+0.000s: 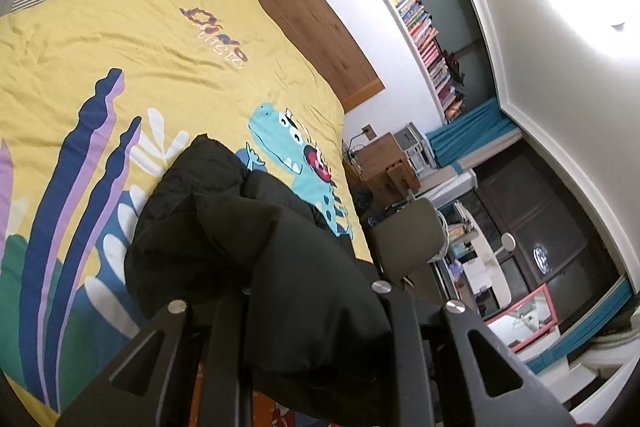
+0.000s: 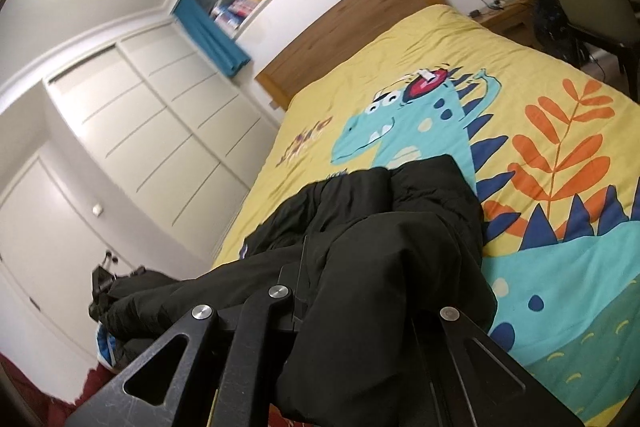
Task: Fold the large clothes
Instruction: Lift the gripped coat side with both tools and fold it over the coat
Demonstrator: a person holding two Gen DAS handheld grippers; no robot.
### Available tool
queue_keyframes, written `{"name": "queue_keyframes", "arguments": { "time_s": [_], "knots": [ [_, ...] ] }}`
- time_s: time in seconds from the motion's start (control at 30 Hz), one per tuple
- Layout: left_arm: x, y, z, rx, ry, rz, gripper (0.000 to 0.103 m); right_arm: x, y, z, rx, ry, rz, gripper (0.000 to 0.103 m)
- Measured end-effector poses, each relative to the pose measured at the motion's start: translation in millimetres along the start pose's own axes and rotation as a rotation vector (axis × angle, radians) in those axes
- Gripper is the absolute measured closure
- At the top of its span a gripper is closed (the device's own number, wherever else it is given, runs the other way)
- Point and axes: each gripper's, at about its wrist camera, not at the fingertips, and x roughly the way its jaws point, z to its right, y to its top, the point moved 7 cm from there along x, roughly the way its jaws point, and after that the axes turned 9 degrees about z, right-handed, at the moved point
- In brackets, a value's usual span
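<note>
Black jacket (image 1: 248, 227), bunched ahead of your fingers on the yellow quilt (image 1: 120, 39), hangs clamped in both left gripper (image 1: 312, 311) and right gripper (image 2: 352, 311); its slippery bulk could slide free.

Jacket on the bed, its near end caught between both grippers.

The black padded jacket (image 1: 224, 227) lies on the yellow dinosaur-print duvet (image 1: 120, 39), which covers the bed; its far end rests on the cover just beside the printed dinosaur, and its near end rises off the bed into the left gripper (image 1: 312, 311) and the right gripper (image 2: 352, 307), bunched between the fingers of each. Behind the bed stands the brown wooden headboard (image 2: 360, 27), against the wall. Above the headboard runs the long shelf of books (image 1: 412, 7). To one side of the bed stand the white panelled wardrobe doors (image 2: 160, 131); on the other side, a wooden bedside cabinet (image 1: 384, 159) and a padded chair (image 1: 404, 239).
</note>
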Motion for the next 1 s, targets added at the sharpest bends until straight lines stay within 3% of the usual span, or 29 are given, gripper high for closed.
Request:
{"name": "queue_keyframes", "arguments": {
  "time_s": [0.57,0.8,1.0],
  "knots": [
    [133.4,64.7,-45.1,-0.223,-0.026,0.049,0.084,79.4,55.8,41.8,0.234,0.05,0.079,0.096],
    [202.4,80.6,-87.9,-0.298,0.026,0.049,0.084,119.3,66.1,79.3,0.39,0.035,0.114,0.095],
    [260.0,86.1,-116.2,-0.297,0.085,0.025,0.084,154.3,72.5,102.5,0.413,-0.03,0.113,0.095]
  ]
}}
